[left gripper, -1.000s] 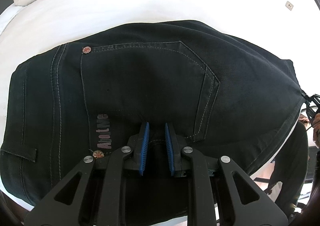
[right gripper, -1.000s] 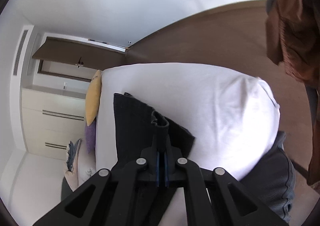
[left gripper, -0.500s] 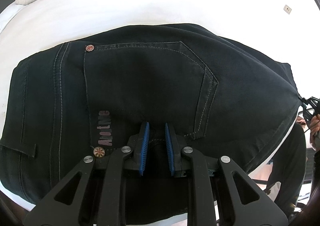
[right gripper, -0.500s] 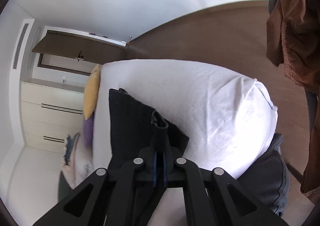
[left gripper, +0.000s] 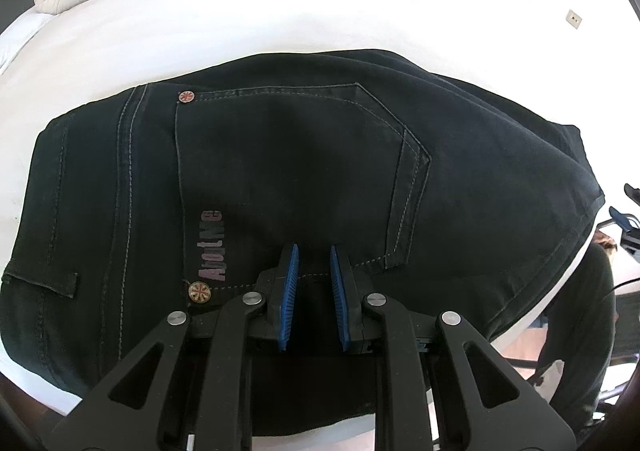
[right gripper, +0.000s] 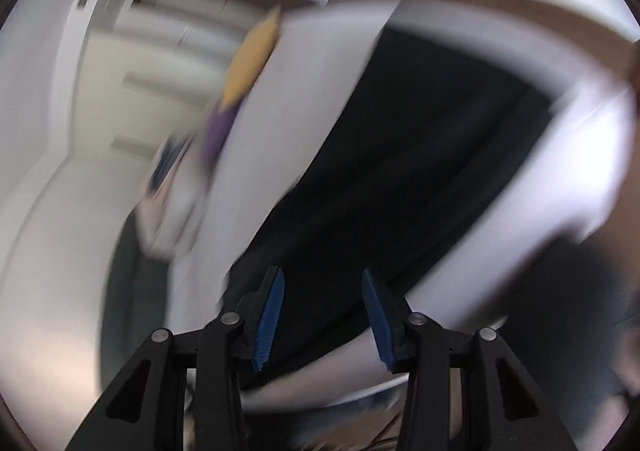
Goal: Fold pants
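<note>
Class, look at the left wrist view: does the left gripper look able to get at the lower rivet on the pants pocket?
Probably yes. The lower rivet lies exposed on the pants, just left of the left gripper, with nothing covering it.

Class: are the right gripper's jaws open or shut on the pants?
Open, and opening: the right gripper shows a clear gap between its pads, nothing pinched; the pants lie beyond.

The right wrist view is all smeared. The pants [right gripper: 400, 171], the bed [right gripper: 304, 99] and the yellow pillow [right gripper: 252, 55] are only fuzzy shapes there. In the left wrist view the pants [left gripper: 300, 171] run under the left tongs [left gripper: 312, 275], so whether the pads grip cloth stays hidden.
</note>
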`<state>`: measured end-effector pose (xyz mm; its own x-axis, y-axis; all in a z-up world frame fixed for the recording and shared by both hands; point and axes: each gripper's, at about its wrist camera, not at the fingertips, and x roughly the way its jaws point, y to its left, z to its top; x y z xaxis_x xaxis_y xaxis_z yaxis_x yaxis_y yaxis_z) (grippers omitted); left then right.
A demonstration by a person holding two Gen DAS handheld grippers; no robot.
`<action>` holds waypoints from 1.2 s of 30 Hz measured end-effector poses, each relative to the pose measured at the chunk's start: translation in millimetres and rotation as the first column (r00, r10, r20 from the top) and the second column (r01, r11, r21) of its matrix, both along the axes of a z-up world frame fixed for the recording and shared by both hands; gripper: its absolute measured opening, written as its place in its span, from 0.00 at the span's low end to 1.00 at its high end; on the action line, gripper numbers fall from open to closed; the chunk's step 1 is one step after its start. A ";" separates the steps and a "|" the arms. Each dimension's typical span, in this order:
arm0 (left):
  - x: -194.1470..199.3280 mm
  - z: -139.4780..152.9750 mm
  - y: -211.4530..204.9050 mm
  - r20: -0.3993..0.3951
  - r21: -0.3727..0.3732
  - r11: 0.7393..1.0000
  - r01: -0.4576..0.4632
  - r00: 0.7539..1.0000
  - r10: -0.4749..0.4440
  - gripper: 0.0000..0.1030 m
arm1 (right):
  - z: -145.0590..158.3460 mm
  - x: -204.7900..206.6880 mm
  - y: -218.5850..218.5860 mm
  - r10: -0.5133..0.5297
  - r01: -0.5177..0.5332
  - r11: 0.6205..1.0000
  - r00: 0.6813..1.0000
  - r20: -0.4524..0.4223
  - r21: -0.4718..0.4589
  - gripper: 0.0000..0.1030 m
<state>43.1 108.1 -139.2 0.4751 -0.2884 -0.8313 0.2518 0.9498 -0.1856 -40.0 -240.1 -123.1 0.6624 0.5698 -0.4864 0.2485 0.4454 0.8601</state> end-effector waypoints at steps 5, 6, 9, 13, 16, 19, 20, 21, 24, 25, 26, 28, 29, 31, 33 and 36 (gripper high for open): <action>-0.1 0.6 1.5 -0.001 -0.031 1.000 0.002 1.000 -0.002 0.16 | -38.8 30.2 81.1 0.197 -0.180 0.970 0.976 -0.095 0.163 0.44; 0.8 0.3 2.8 -0.001 -0.034 0.999 0.002 1.000 -0.003 0.16 | -42.0 31.0 89.1 0.218 -0.199 0.964 0.970 -0.103 0.174 0.44; 1.2 -0.9 5.3 0.004 -0.038 0.999 0.005 1.000 -0.005 0.16 | -49.8 30.3 98.1 0.231 -0.205 0.960 0.965 -0.122 0.190 0.44; 0.3 -1.7 6.5 0.012 -0.044 0.999 0.001 1.000 -0.001 0.16 | -61.0 37.4 98.4 0.209 -0.180 0.964 0.968 -0.143 0.194 0.44; -1.2 -2.5 7.6 0.014 -0.046 0.999 0.007 1.000 -0.006 0.16 | -68.6 45.5 106.4 0.211 -0.177 0.961 0.966 -0.149 0.211 0.41; -1.8 -2.2 5.7 0.014 -0.035 0.999 0.013 1.000 -0.012 0.16 | -69.8 54.5 118.2 0.233 -0.204 0.957 0.963 -0.135 0.204 0.28; -1.9 -1.9 4.1 0.015 -0.029 0.999 0.015 1.000 -0.015 0.16 | -69.7 57.6 123.6 0.248 -0.220 0.956 0.960 -0.129 0.195 0.08; -2.3 -1.4 2.4 0.017 -0.020 1.000 0.019 1.000 -0.019 0.16 | -69.1 58.8 127.0 0.258 -0.234 0.956 0.958 -0.126 0.178 0.07; -4.5 0.2 -2.0 0.019 0.007 0.999 0.035 0.999 -0.035 0.16 | -71.0 51.4 126.3 0.257 -0.238 0.960 0.958 -0.127 0.146 0.03; -5.8 0.6 -3.0 0.018 0.016 0.999 0.040 0.999 -0.040 0.16 | -72.3 48.2 125.1 0.259 -0.240 0.960 0.957 -0.130 0.143 0.02; -7.8 1.3 -3.8 0.018 0.025 0.999 0.045 0.999 -0.046 0.16 | -73.8 44.2 124.1 0.262 -0.245 0.960 0.956 -0.131 0.136 0.02; -12.4 1.9 -3.6 0.019 0.037 0.998 0.048 0.999 -0.049 0.16 | -75.6 37.5 124.8 0.266 -0.252 0.960 0.956 -0.124 0.120 0.02; -15.1 2.1 -2.9 0.020 0.041 0.998 0.046 0.999 -0.046 0.16 | -77.4 36.6 126.5 0.268 -0.253 0.959 0.956 -0.121 0.124 0.02; -20.0 2.7 -1.9 0.023 0.044 0.998 0.040 0.999 -0.041 0.16 | -80.7 36.5 128.3 0.265 -0.249 0.959 0.957 -0.114 0.137 0.02; -24.1 7.5 -2.3 0.036 0.053 0.998 0.020 0.999 -0.022 0.16 | -78.1 39.6 131.8 0.265 -0.250 0.958 0.959 -0.105 0.138 0.02; -24.3 19.1 -11.7 0.067 0.082 0.997 -0.001 0.998 -0.004 0.16 | -71.4 41.0 124.0 0.262 -0.246 0.957 0.961 -0.090 0.155 0.17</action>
<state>18.8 96.5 -120.1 0.5305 -0.2213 -0.8183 0.2625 0.9608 -0.0896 1.1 -116.1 -194.5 0.4348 0.7802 -0.4498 0.2378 0.3822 0.8929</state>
